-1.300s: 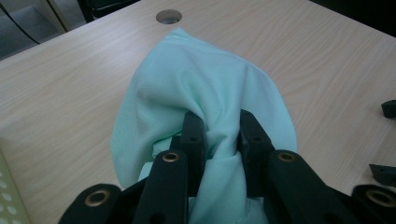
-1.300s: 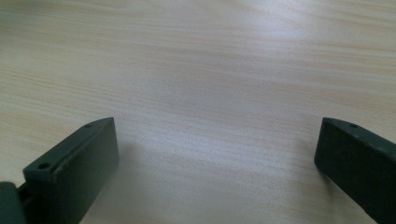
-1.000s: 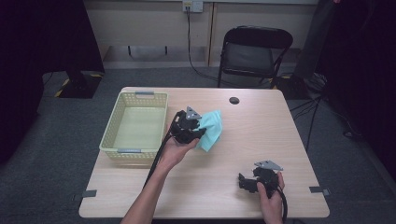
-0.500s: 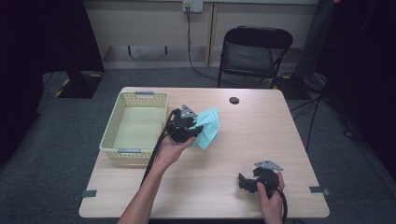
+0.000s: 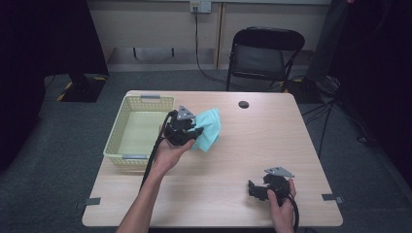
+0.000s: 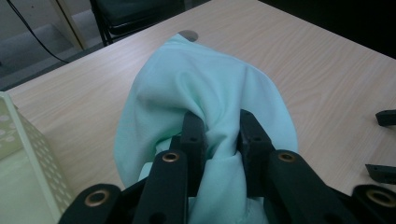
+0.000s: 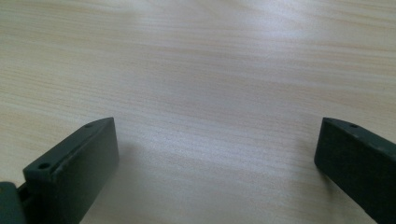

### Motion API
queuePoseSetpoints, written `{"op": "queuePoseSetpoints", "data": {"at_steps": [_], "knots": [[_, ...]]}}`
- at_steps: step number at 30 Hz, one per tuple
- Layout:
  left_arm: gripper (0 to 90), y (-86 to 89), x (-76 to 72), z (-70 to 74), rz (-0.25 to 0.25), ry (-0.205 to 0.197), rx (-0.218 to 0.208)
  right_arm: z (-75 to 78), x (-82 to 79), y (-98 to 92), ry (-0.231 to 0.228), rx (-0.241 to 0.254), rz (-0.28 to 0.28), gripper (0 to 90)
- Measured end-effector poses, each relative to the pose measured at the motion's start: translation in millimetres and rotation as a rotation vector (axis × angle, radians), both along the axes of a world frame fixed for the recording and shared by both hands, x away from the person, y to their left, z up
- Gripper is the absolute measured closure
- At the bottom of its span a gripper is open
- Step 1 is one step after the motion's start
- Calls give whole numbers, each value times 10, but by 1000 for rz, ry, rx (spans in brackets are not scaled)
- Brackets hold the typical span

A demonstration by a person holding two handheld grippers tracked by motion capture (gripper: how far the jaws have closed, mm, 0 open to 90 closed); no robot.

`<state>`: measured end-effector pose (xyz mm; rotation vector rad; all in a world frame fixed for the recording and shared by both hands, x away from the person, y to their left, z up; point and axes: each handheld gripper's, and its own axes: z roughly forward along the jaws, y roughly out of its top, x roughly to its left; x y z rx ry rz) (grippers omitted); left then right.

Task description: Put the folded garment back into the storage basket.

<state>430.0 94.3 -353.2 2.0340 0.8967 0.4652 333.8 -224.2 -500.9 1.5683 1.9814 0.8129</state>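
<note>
While the left gripper pinches a bunched fold of the cloth between its jaws, the rest of the mint-green fabric hangs loose beyond the tips. High view: same gripper sits just right of the basket, cloth draped off its right side, lifted off or barely brushing the table; contact cannot be told. Hand comes in from the near edge, cable trailing down the forearm.

Right gripper: jaws spread wide, nothing between them, bare wood beneath. High view puts it near the near-right part of the table, well apart from the cloth, idle.

Outward: basket is yellow, perforated, looks empty, at the left side of the table. Small dark disc lies toward the far edge. Folding chair stands beyond the table.

Progress, as judged: pickup is done, cloth is secured. Left to do: carry it left over the basket rim, lower, release. Roughly halfway. Hanging fabric may catch on the rim; clear it high.
</note>
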Motion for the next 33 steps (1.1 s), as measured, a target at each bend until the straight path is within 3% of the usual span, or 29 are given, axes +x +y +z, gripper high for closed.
{"op": "queuePoseSetpoints", "data": {"at_steps": [33], "knots": [[759, 434, -74, 199, 71, -35, -39, 0, 0, 1, 0, 1, -1, 0]]}}
